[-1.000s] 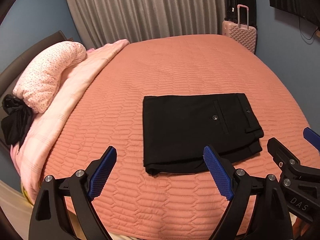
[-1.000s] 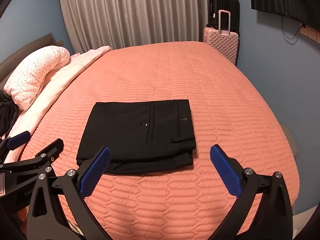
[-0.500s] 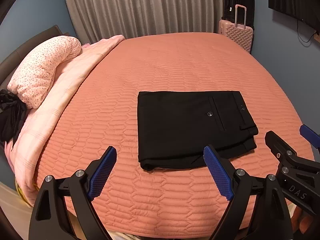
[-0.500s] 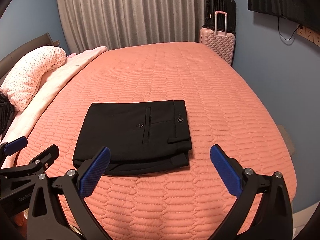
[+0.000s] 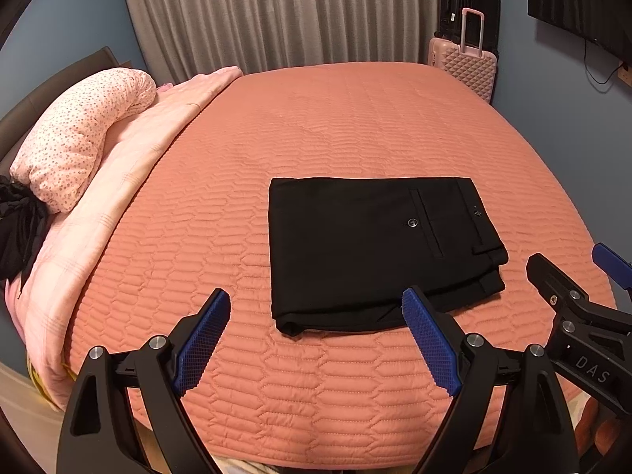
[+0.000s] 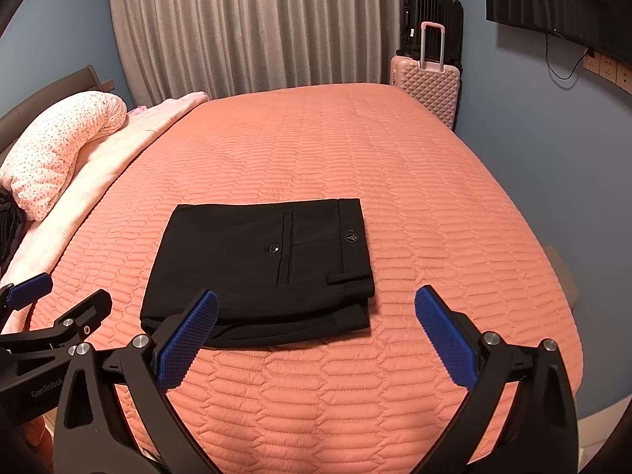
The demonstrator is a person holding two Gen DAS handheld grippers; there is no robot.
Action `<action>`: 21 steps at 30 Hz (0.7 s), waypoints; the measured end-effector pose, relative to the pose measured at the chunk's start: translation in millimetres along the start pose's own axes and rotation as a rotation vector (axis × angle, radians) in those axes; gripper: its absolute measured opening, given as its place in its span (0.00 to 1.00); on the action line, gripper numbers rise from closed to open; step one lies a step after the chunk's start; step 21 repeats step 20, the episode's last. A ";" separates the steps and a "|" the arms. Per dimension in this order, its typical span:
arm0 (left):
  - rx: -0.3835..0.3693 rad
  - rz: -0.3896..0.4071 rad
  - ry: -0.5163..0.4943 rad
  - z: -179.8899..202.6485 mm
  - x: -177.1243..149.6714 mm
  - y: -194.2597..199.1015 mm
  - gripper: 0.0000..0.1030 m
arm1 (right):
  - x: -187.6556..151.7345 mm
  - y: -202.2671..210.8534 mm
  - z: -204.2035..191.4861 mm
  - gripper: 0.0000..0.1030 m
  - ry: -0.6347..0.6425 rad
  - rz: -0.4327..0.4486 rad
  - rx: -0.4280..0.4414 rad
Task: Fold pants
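Black pants [image 5: 367, 245] lie folded into a flat rectangle on the orange quilted bed [image 5: 316, 130], back pocket and button up, waistband to the right. They also show in the right wrist view [image 6: 260, 264]. My left gripper [image 5: 316, 335] is open and empty, held above the bed's near edge in front of the pants. My right gripper [image 6: 316, 335] is open and empty, also in front of the pants. Each gripper shows at the edge of the other's view, the right one [image 5: 572, 296] and the left one [image 6: 51, 312].
A spotted pink pillow [image 5: 79, 138] and a folded pink blanket [image 5: 130, 181] lie along the bed's left side, with dark cloth [image 5: 15, 229] beside them. A pink suitcase [image 5: 466, 63] and a black one stand at the far right corner. Grey curtains hang behind.
Both grippers have drawn back and risen a little from the folded pants, which now look smaller and farther. The pants have not moved. Both grippers stay open.
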State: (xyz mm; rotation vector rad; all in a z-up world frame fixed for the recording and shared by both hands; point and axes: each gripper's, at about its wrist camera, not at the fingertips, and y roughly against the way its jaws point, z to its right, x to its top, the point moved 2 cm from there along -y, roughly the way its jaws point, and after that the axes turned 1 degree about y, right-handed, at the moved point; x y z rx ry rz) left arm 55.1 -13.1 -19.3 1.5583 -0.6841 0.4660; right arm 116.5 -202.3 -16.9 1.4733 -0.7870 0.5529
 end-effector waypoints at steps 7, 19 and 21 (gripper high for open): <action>-0.026 0.007 0.013 -1.0 -2.5 2.0 0.84 | 0.2 1.1 0.7 0.96 -0.002 -0.004 0.000; -0.007 -0.005 0.005 -5.0 -3.5 0.5 0.84 | 0.1 2.6 0.6 0.96 0.000 -0.006 0.003; -0.008 -0.005 0.003 -5.0 -3.6 0.6 0.84 | 0.1 2.6 0.6 0.96 0.000 -0.006 0.003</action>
